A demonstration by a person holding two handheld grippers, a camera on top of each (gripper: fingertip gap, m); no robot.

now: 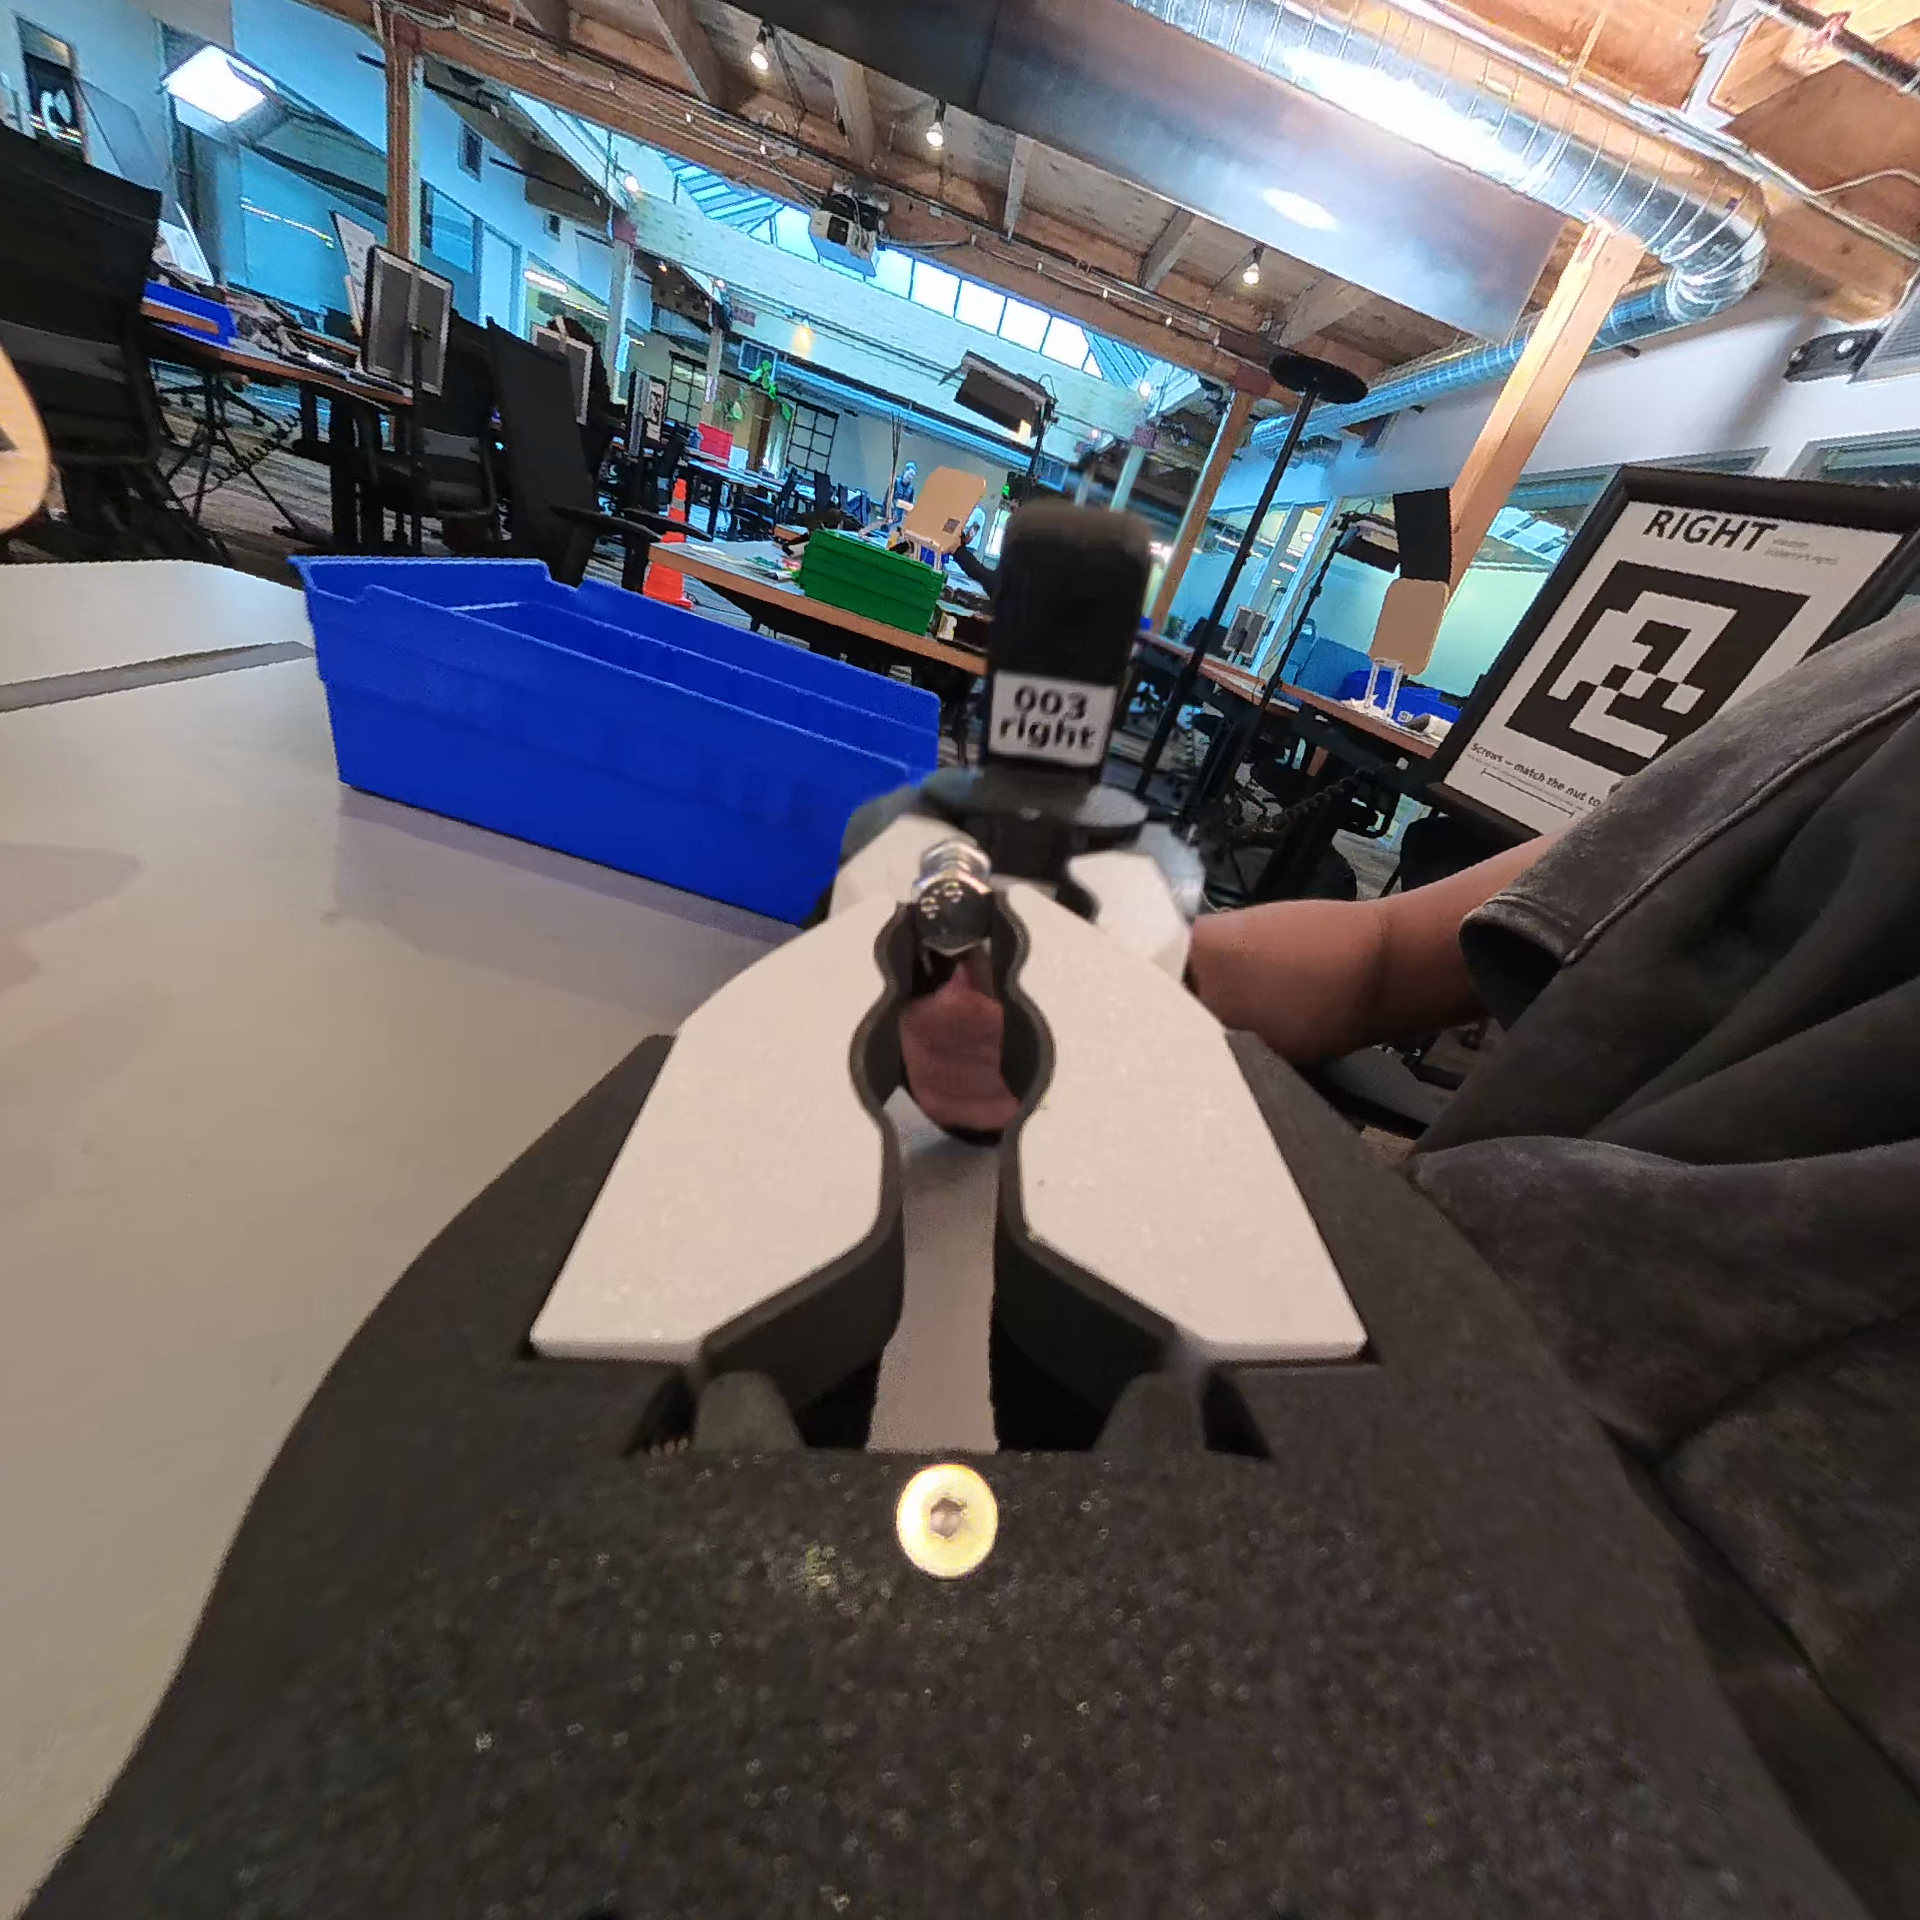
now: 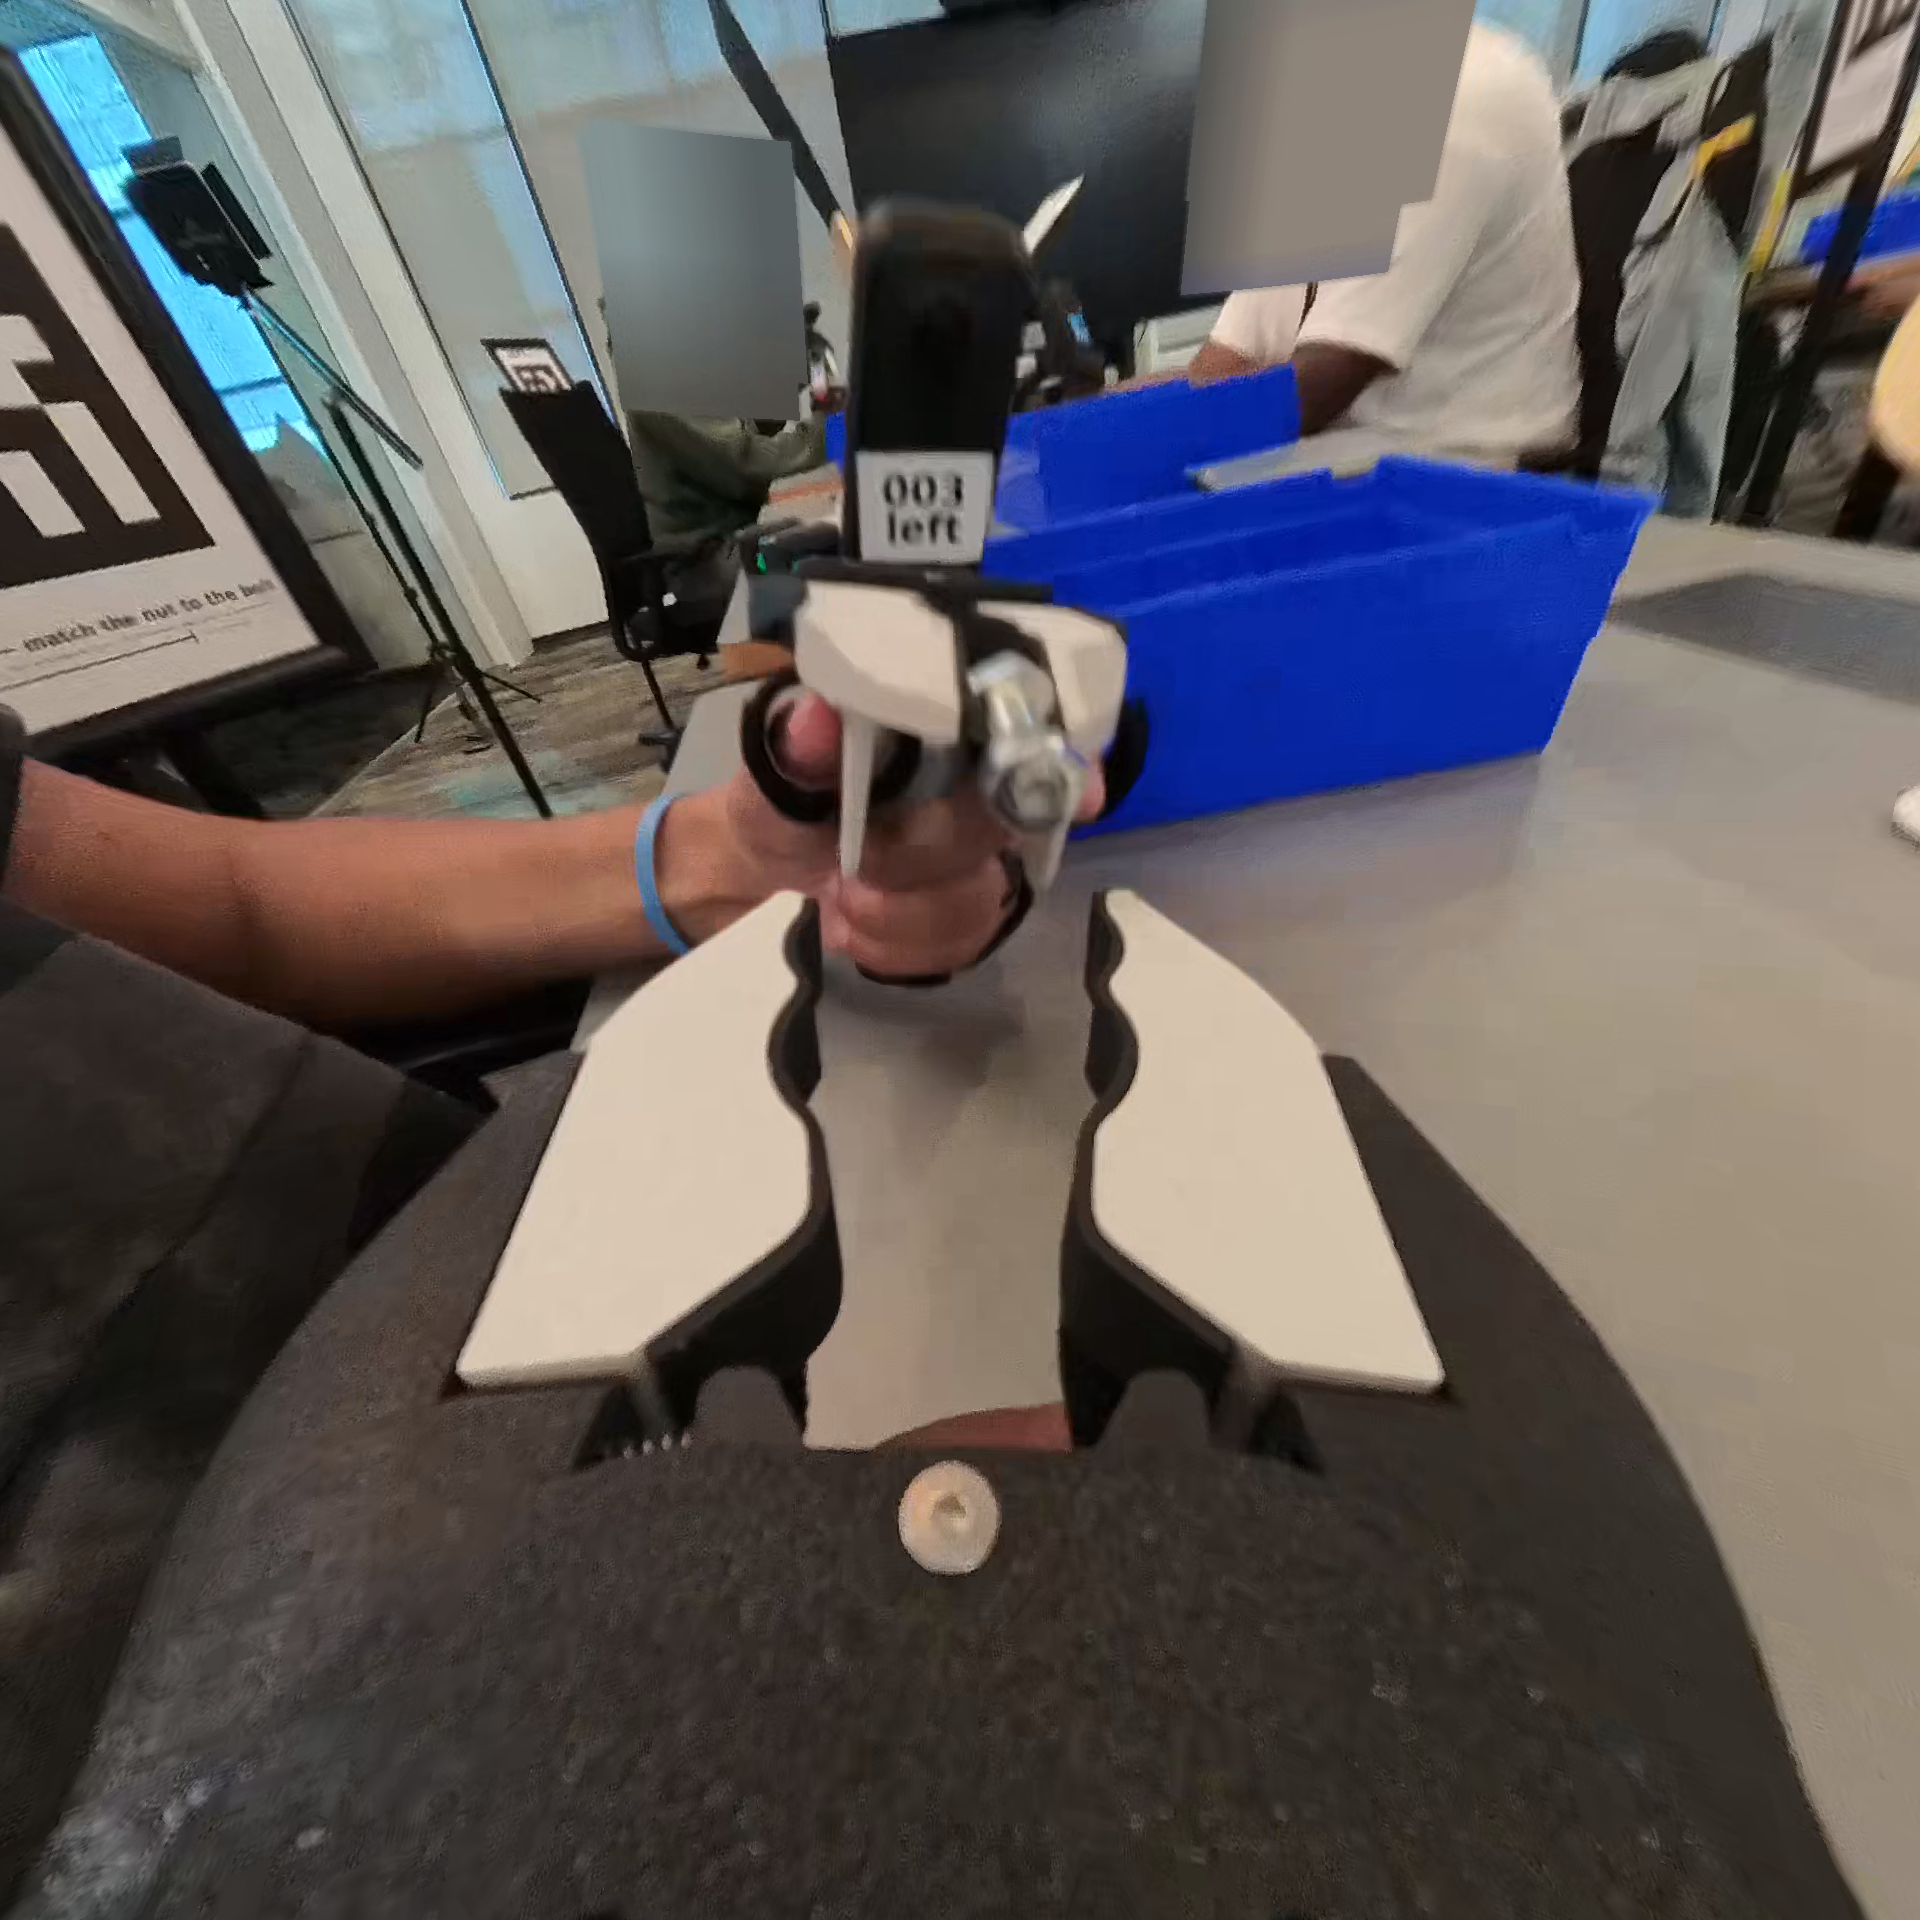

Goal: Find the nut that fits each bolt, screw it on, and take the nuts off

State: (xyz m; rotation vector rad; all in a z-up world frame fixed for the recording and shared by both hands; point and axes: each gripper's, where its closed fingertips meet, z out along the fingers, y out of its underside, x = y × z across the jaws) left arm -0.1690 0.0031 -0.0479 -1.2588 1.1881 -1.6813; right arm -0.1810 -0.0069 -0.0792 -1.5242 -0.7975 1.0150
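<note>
My left gripper (image 1: 948,930) is shut on the hex head of a silver bolt (image 1: 948,912), held above the grey table (image 1: 208,1039). A nut (image 1: 951,860) sits on the bolt just beyond the head. My right gripper (image 2: 956,914) is open and empty, and points at the left gripper (image 2: 1013,717) from a short way off. The bolt (image 2: 1029,790) sticks out of the left gripper's white fingers (image 2: 883,665) toward me. In the left wrist view the right gripper (image 1: 1003,873) stands open behind the bolt, apart from it.
A blue plastic bin (image 1: 623,707) (image 2: 1351,644) stands on the table (image 2: 1558,987) behind the grippers. A framed sign with a black-and-white marker (image 1: 1662,655) (image 2: 83,468) stands at the table's edge. The person's forearms (image 1: 1330,966) (image 2: 364,894) reach in. Other people sit behind the bin. Both grippers' tips are close together, under 4 cm apart.
</note>
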